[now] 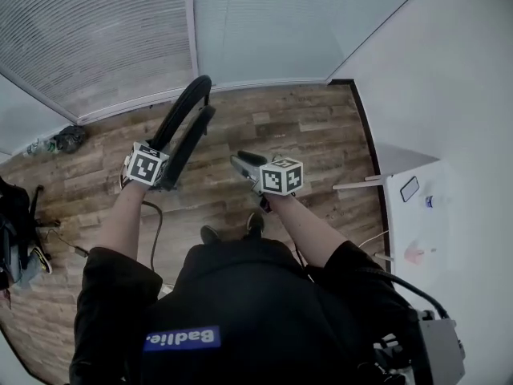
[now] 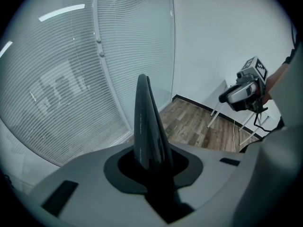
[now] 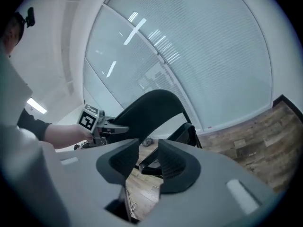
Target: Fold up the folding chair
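The black folding chair [image 1: 186, 127] stands upright on the wooden floor in front of me, its seat lying close against the back. My left gripper [image 1: 167, 175] is shut on the chair's thin black edge [image 2: 147, 126], which runs up between its jaws [image 2: 151, 167]. My right gripper [image 1: 240, 160] hangs in the air to the right of the chair, apart from it. Its jaws [image 3: 147, 162] stand open with a narrow gap and nothing in it. Beyond them the right gripper view shows the chair's curved back [image 3: 149, 112] and the left gripper [image 3: 111, 126].
A white table [image 1: 417, 215] with a phone [image 1: 409, 188] and a small bottle stands against the right wall. A black bag [image 1: 12, 231] and cables lie at the left. Small items [image 1: 60, 139] sit by the glass wall with blinds behind the chair.
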Demonstrator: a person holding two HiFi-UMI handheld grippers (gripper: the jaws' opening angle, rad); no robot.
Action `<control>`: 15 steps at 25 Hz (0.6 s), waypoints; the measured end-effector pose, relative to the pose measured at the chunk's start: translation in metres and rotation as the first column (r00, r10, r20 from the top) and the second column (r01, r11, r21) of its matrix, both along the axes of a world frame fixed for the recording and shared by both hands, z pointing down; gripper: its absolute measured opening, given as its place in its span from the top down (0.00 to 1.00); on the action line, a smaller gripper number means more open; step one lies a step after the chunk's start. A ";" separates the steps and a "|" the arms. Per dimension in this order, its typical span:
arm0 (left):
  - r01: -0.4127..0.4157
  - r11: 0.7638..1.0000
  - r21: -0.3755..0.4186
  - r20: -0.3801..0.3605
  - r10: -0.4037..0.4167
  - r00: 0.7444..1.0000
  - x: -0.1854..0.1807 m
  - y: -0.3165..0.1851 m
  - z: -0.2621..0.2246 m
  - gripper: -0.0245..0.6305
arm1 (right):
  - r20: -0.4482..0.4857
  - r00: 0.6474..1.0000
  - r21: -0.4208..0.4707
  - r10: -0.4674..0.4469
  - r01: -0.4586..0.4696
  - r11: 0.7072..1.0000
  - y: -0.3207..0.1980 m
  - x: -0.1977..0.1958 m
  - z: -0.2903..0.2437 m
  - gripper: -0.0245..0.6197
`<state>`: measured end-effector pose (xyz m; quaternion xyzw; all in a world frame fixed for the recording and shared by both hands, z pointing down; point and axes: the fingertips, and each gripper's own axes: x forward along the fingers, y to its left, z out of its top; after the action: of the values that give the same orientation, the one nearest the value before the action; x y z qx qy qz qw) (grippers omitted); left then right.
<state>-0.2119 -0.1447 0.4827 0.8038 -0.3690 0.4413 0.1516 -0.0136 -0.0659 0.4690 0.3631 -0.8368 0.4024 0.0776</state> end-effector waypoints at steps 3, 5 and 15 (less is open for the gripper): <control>0.007 1.000 0.000 0.014 -0.007 1.000 0.005 0.003 0.003 0.83 | 0.003 1.000 0.066 -0.022 0.021 0.998 0.018 0.015 -0.025 0.81; 0.014 1.000 0.002 0.015 -0.014 1.000 0.010 0.001 0.003 0.83 | -0.009 0.999 0.121 -0.042 0.043 0.992 0.026 0.024 -0.043 0.86; 0.018 1.000 -0.004 0.022 -0.018 1.000 0.016 0.006 0.003 0.83 | -0.099 0.993 0.414 -0.061 0.097 0.905 0.058 0.038 -0.132 0.96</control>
<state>-0.1963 -0.1389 0.4855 0.7953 -0.3769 0.4495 0.1530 0.0240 -0.0080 0.3368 0.3536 -0.9135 0.1951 0.0494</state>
